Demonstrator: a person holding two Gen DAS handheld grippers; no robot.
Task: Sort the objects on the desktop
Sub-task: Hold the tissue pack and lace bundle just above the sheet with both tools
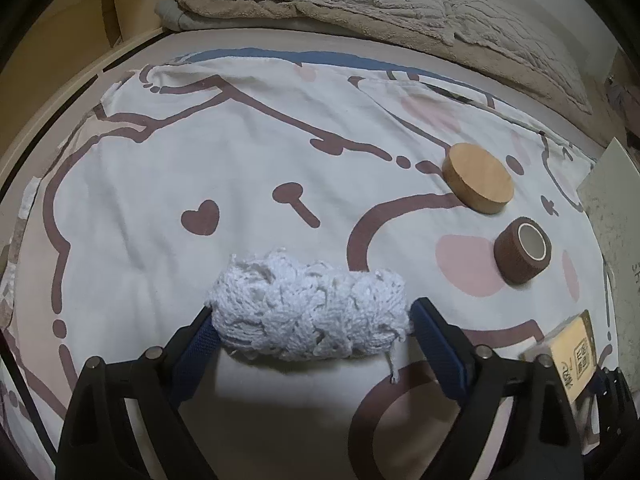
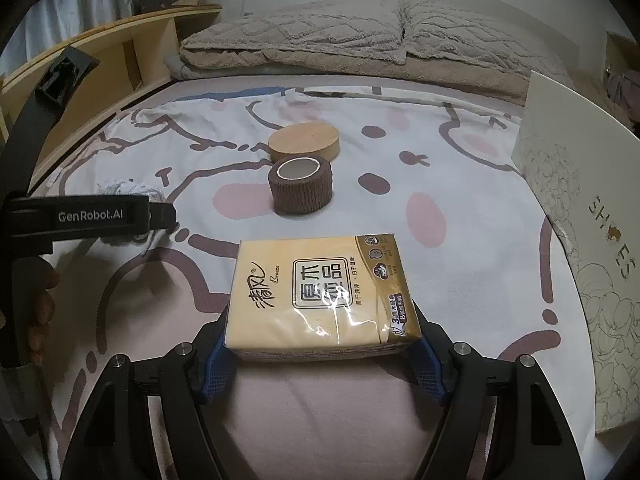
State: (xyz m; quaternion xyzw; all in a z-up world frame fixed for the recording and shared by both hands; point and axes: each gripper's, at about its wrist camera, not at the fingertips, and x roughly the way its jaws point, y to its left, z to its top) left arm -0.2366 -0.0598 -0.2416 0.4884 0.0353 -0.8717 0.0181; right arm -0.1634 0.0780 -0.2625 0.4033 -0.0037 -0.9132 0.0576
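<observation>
White knitted yarn bundle [image 1: 308, 308], one, fluffy and oblong, lies on the cartoon-print bed sheet [image 1: 160, 184], clamped between the left tool [image 1: 312, 332] pads. One glossy rectangular tissue pack [image 2: 320, 296] sits gripped in the right tool [image 2: 320, 356]. Behind it stand one brown ribbed tape roll [image 2: 301, 186] and one round wooden disc [image 2: 304, 142].

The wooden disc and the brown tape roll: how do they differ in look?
The wooden disc is light tan, smooth and solid on top; the brown tape roll is dark, ribbed and has a hollow pale core. The disc is wider and flatter; the roll is narrower and taller. Both are round and lie flat on the printed sheet.
</observation>
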